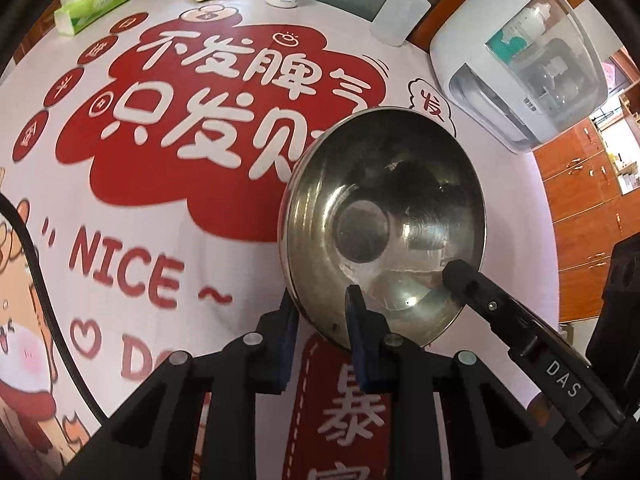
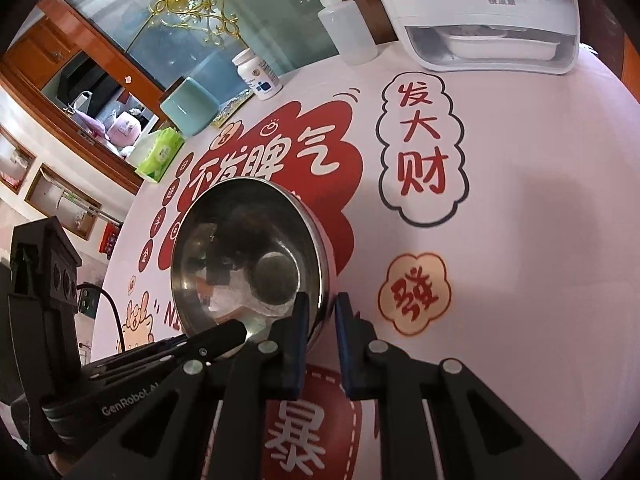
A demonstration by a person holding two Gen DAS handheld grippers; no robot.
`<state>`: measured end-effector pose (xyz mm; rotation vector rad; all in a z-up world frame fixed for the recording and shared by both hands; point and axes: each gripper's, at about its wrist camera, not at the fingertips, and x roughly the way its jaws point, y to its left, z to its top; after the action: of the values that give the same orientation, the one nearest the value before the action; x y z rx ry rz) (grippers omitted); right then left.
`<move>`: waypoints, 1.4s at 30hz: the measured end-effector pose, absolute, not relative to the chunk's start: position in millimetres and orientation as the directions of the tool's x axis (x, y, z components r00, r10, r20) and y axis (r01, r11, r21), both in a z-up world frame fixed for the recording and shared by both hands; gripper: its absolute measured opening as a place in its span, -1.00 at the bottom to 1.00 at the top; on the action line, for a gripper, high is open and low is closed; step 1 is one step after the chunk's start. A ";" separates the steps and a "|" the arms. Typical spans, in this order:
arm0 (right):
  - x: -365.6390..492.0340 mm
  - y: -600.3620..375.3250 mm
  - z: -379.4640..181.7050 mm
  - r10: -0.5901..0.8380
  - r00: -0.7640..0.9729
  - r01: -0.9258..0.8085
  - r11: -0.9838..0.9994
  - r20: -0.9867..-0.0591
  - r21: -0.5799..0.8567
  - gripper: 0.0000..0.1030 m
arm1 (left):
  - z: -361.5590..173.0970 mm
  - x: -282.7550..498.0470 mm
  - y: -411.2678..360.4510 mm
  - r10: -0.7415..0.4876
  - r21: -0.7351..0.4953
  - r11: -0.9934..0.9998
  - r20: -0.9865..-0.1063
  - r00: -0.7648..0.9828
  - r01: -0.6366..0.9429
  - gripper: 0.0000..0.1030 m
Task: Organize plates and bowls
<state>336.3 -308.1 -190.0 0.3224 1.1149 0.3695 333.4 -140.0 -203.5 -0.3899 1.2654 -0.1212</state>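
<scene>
Steel bowl [image 1: 384, 224] pinched at near rim by both: left gripper [image 1: 322, 334] and right gripper [image 2: 322, 320], each nearly closed astride the wall. Held tilted over tablecloth [image 1: 160, 200]. No stack or plates visible; placing remains.

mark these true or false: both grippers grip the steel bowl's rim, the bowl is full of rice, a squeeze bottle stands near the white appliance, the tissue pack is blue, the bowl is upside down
1. Both grippers grip the rim of the steel bowl. True: the left gripper and the right gripper each have one finger inside and one outside the rim.
2. The bowl is full of rice. False: it is empty.
3. A squeeze bottle stands near the white appliance. True.
4. The tissue pack is blue. False: it is green.
5. The bowl is upside down. False: its open inside faces the cameras.
</scene>
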 end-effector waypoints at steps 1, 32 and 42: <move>334.3 -308.9 -188.6 0.444 0.391 -0.125 0.893 -0.806 0.431 -0.76 | -202.4 331.0 -139.6 -0.305 -0.355 0.926 -0.903 0.304 -0.125 -0.58; 201.3 -309.0 -126.5 0.459 0.413 -0.186 0.888 -0.787 0.420 -0.75 | -125.9 189.1 -130.3 -0.348 -0.387 0.921 -0.870 0.350 -0.047 -0.58; 165.0 -280.9 -117.1 0.482 0.394 -0.229 0.876 -0.783 0.424 -0.75 | -116.3 143.5 -104.1 -0.312 -0.362 0.929 -0.878 0.363 -0.077 -0.58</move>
<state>165.0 -280.9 -117.1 0.2647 1.0770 0.4574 143.5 -104.1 -116.3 -0.3721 1.1971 -0.1561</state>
